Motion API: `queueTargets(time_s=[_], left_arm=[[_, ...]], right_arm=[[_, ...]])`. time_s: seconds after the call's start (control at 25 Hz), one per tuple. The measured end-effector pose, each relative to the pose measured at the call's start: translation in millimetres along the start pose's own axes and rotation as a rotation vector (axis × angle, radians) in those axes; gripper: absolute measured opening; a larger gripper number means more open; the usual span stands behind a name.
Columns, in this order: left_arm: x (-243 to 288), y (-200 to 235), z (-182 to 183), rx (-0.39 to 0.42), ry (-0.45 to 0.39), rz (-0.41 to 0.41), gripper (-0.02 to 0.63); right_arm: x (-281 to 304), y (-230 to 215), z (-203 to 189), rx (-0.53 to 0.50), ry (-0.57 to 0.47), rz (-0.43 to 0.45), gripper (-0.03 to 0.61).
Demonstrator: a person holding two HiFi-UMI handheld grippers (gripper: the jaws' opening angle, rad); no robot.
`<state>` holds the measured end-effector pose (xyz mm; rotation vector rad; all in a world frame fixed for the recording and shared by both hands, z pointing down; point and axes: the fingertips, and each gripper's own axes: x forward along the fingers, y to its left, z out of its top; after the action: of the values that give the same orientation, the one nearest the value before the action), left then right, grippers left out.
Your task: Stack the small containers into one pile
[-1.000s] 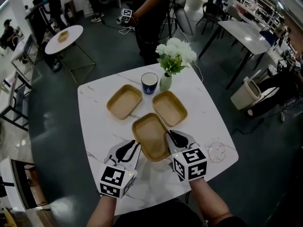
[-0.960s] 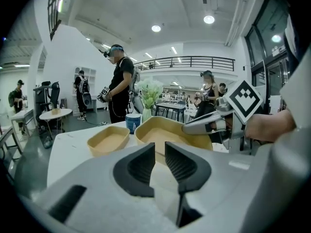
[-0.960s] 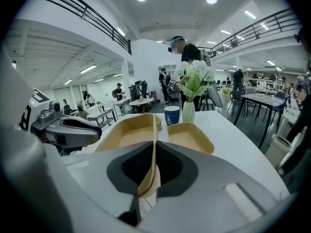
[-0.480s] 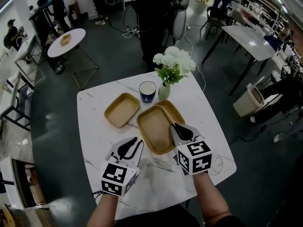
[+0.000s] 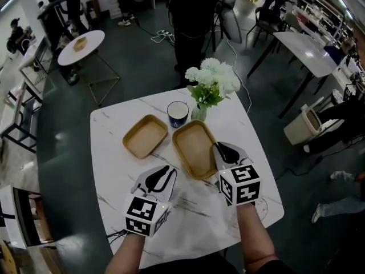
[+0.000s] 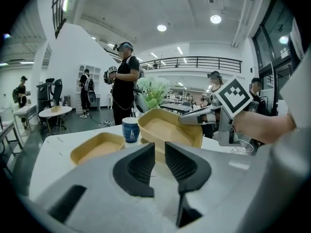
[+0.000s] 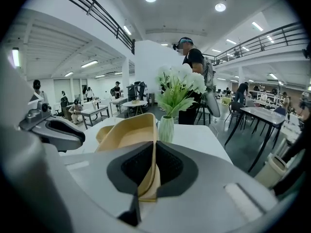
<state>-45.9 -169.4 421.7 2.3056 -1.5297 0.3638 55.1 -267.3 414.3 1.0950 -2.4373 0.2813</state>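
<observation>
Three tan oblong containers are in play. One (image 5: 145,136) lies empty on the white marble table (image 5: 111,153), left of centre. My right gripper (image 5: 223,151) is shut on the near right rim of a second container (image 5: 194,148), which hangs tilted above the table. In the right gripper view its thin wall (image 7: 146,178) is pinched between the jaws. It covers the spot of the third container, which is hidden in the head view. My left gripper (image 5: 161,178) hovers near the table's front with its jaws a little apart and nothing between them (image 6: 160,152).
A dark blue cup (image 5: 178,113) and a pale vase (image 5: 199,113) of white flowers (image 5: 212,77) stand at the table's far side. A clear round lid (image 5: 259,208) lies at the near right corner. A person (image 5: 191,16) stands just beyond the table.
My right gripper has carried the container from the table's middle away and to the right, over the far right container. The left gripper has drifted forward, still holding nothing.
</observation>
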Motion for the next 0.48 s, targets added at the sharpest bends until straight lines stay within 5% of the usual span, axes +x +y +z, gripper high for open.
queueTargets(time_s=[0.48], left_arm=[[23, 12, -6, -0.011, 0.036, 0.002, 0.072]], right_arm=[[23, -31, -14, -0.055, 0.058, -0.025, 0.014]])
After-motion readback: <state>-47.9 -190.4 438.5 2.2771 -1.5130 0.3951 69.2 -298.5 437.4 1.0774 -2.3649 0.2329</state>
